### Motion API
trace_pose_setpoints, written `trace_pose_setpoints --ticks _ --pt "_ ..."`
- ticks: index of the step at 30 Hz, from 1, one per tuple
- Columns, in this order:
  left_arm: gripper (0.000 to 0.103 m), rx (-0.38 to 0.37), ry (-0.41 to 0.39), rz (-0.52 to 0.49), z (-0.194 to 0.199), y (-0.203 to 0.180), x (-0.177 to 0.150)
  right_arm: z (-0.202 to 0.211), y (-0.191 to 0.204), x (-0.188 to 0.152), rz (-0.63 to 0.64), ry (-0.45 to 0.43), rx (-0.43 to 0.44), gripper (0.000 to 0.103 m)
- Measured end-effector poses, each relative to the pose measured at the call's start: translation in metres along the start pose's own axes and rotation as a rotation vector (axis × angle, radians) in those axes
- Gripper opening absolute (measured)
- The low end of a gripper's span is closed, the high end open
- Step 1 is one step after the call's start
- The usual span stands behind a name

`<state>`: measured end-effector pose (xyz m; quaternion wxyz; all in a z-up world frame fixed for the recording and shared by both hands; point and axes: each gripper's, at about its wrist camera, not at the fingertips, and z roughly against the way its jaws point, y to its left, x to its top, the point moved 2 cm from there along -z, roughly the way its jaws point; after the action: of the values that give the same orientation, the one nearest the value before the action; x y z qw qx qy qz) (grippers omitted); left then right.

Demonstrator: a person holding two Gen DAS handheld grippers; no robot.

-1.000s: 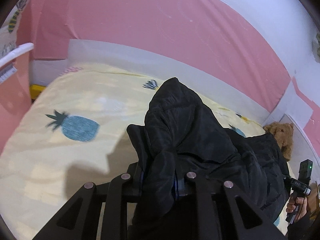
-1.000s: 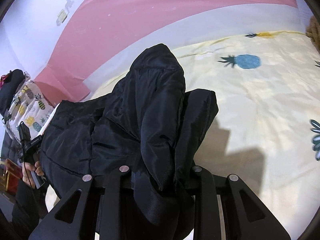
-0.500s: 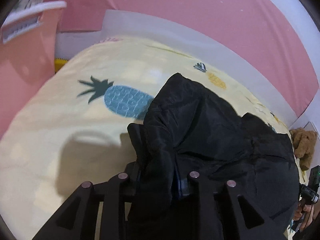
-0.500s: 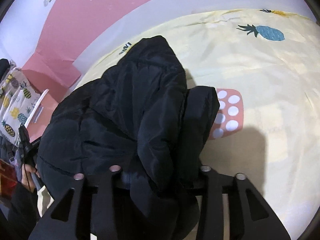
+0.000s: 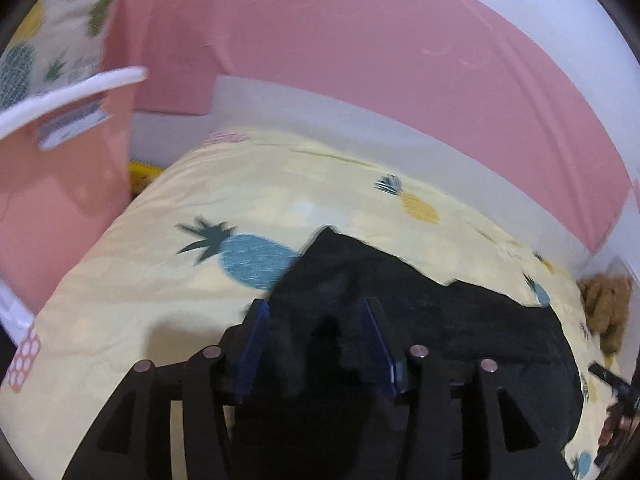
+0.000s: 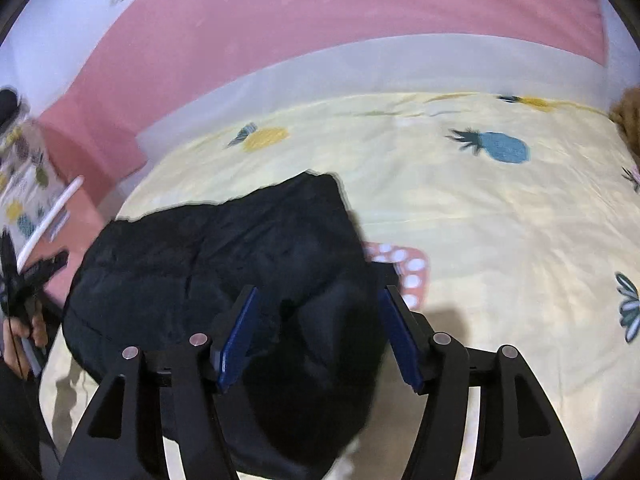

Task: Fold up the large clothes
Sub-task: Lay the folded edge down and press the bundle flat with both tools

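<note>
A black padded jacket (image 6: 224,264) lay bunched in a thick mound on the bed (image 6: 500,216), over the pineapple-print sheet, near the edge closest to the person. The left tool (image 5: 316,344) was opening, its blue pads standing apart with a fold of the jacket between them but not visibly pressed. The right tool (image 6: 316,336) was opening too, spread wide around a hanging lump of the same jacket, the pads clear of it. Judging by this, one fold had just been laid down and both sides were being let go. The garment looked doubled over but lumpy and uneven, so smoothing and probably another fold seemed left to do
</note>
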<state>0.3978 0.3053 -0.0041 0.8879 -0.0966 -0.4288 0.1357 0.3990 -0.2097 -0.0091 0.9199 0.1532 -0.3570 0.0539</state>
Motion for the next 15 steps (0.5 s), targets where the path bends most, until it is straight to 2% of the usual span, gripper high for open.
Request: trace_pose_setpoints --ticks 2,5,7,12,15 --pt "0.048 0.0 0.028 -0.046 -0.017 -0.014 -0.003 -0.02 0.009 -0.001 0.032 0.038 -0.019 0.062" --pt "0.048 0.03 0.124 -0.057 -0.053 -0.019 -0.016 -0.054 0.009 -0.009 0.051 0.108 -0.065 0.062" --pt "0.049 0.041 0.118 -0.069 -0.057 -0.021 -0.023 -0.061 0.005 -0.011 0.052 0.113 -0.062 0.062" --pt "0.048 0.068 0.105 -0.085 -0.043 -0.025 -0.022 -0.042 0.002 -0.012 0.047 0.084 -0.061 0.062" --pt "0.049 0.078 0.091 -0.091 -0.02 -0.035 -0.026 -0.017 0.008 -0.017 0.051 0.055 -0.046 0.062"
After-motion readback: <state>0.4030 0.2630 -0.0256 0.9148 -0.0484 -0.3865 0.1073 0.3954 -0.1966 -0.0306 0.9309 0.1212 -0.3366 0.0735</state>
